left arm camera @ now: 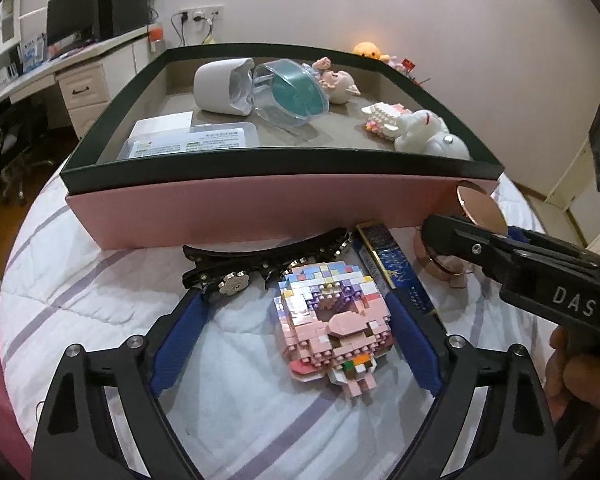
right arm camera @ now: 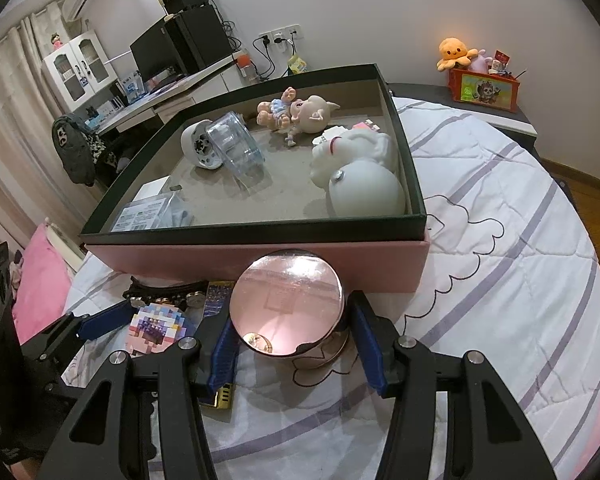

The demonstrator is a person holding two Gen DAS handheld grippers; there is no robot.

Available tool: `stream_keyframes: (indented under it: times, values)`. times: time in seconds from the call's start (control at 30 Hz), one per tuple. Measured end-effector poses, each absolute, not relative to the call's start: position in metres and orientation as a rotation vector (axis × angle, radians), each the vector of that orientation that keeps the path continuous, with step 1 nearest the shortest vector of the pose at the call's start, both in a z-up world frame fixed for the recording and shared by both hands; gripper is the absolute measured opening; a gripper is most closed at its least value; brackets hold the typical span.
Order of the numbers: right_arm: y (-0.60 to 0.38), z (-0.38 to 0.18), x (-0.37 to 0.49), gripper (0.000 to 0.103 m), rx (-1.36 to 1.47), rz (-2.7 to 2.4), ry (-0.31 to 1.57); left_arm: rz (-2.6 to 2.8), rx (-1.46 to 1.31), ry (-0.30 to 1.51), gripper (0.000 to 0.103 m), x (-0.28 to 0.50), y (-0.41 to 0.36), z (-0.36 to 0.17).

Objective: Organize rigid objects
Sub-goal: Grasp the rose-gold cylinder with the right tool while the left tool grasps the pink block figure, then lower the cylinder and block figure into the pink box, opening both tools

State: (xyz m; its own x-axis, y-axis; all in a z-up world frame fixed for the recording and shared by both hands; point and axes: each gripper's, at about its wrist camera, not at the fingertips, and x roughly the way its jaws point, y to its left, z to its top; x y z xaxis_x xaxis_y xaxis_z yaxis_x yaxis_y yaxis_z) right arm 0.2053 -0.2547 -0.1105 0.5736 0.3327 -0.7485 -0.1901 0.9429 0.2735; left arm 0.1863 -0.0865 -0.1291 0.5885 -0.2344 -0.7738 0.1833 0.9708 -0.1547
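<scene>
Two grippers work side by side on the bed (right arm camera: pixel 520 240), just in front of the big open box (left arm camera: pixel 260 216) with the pink wall and dark rim that already holds a doll, a white figure, a clear tub and more. Largest of the loose things is the round mirror (right arm camera: pixel 286 304), standing right against the near wall of the box; the right gripper (right arm camera: pixel 296 344) has its jaws pinching it from left and right, blue pads touching its rim. Next comes the pastel block model (left arm camera: pixel 332 320), lying flat on the quilt with its long side running near to far, straight along the left gripper (left arm camera: pixel 296 320). That gripper's jaws are spread on either side of it; the right pad sits just beside the model, the left pad apart from it, so nothing is pinched yet. Beyond the model lie a black studded strap (left arm camera: pixel 260 260) and a dark blue slim box (left arm camera: pixel 396 272), both hard by the big box's wall. I reckon each gripper's piece only needs lifting over that near rim.
</scene>
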Motion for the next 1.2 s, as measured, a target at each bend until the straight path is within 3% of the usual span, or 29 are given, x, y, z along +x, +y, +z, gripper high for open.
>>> stream_keyframes:
  times: [0.07,0.1,0.43,0.47,0.73,0.8,0.87,1.2]
  values:
    - [-0.255,-0.110,0.205,0.054,0.167,0.307,0.911,-0.260,-0.070,0.905,0.085,0.181,-0.084,-0.127]
    - [-0.255,-0.110,0.204,0.054,0.166,0.306,0.912,-0.269,-0.072,0.903,0.077,0.178,-0.083,-0.126]
    - [-0.251,-0.102,0.194,0.054,0.154,0.296,0.903,-0.324,-0.096,0.882,0.063,0.162,-0.075,-0.114]
    - [-0.251,-0.101,0.194,0.054,0.153,0.294,0.902,-0.326,-0.095,0.880,0.052,0.161,-0.074,-0.113]
    - [-0.250,-0.100,0.189,0.054,0.150,0.285,0.903,-0.313,-0.054,0.917,0.069,0.179,-0.078,-0.129]
    - [-0.250,-0.100,0.189,0.054,0.149,0.283,0.903,-0.317,-0.043,0.914,0.067,0.178,-0.079,-0.130]
    - [-0.250,-0.099,0.189,0.054,0.150,0.282,0.902,-0.328,-0.050,0.914,0.054,0.177,-0.078,-0.129]
    - [-0.248,-0.088,0.186,0.054,0.138,0.285,0.879,-0.315,-0.095,0.852,0.054,0.162,-0.054,-0.098]
